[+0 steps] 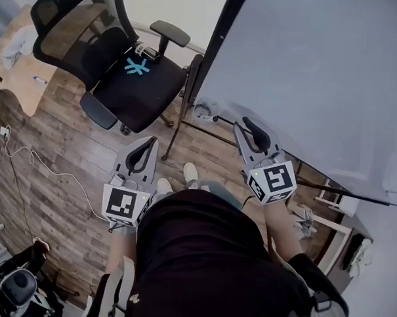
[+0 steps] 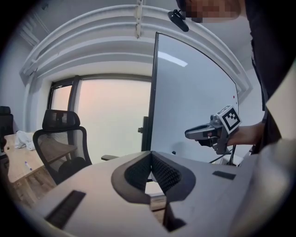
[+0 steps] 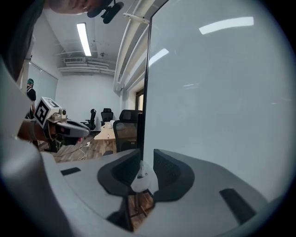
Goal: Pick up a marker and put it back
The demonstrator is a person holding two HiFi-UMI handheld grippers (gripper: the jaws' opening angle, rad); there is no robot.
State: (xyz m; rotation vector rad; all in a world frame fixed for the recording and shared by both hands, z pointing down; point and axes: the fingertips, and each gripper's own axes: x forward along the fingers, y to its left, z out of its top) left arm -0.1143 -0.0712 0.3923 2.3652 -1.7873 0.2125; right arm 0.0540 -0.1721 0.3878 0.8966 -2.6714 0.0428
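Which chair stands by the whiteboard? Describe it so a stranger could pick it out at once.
Find the whiteboard on its stand; just off its left edge in the head view, on the wood floor, stands a black mesh-backed office chair. Unlike the chairs farther down the room, its seat bears a light-blue star-shaped mark.

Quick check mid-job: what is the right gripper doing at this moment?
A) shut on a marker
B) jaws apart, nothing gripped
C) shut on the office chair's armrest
B: the right gripper view shows the right gripper with its jaws apart and no marker in them. Only a white object, low beside the whiteboard, shows beyond the gap.
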